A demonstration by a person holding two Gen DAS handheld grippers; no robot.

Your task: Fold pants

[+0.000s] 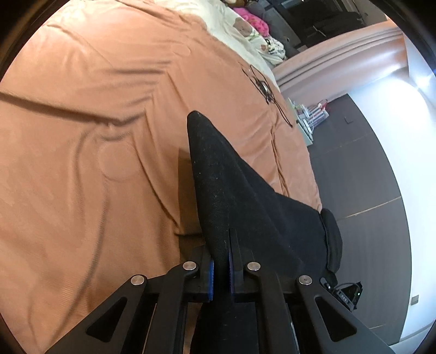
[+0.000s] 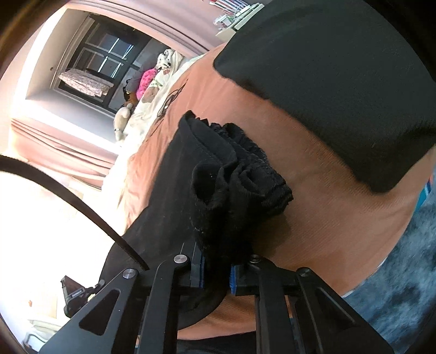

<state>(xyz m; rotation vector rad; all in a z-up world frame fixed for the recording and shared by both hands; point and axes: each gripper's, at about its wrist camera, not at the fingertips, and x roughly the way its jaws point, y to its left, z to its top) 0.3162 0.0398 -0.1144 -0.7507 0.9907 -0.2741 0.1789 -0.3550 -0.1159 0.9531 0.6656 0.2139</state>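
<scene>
The black pants (image 1: 245, 196) hang stretched above an orange bedspread (image 1: 95, 136). My left gripper (image 1: 221, 272) is shut on one edge of the fabric, which rises from the blue pads to a pointed corner. In the right wrist view my right gripper (image 2: 216, 272) is shut on a bunched, ribbed end of the pants (image 2: 234, 185). Another black part of the pants (image 2: 340, 81) lies flat on the bedspread (image 2: 313, 217) beyond it.
A cream blanket and pink soft items (image 1: 250, 19) lie at the far end of the bed. Dark floor (image 1: 354, 168) and a rack of small items (image 1: 310, 114) are beside the bed. A blue-grey rug (image 2: 403, 286) lies at the right.
</scene>
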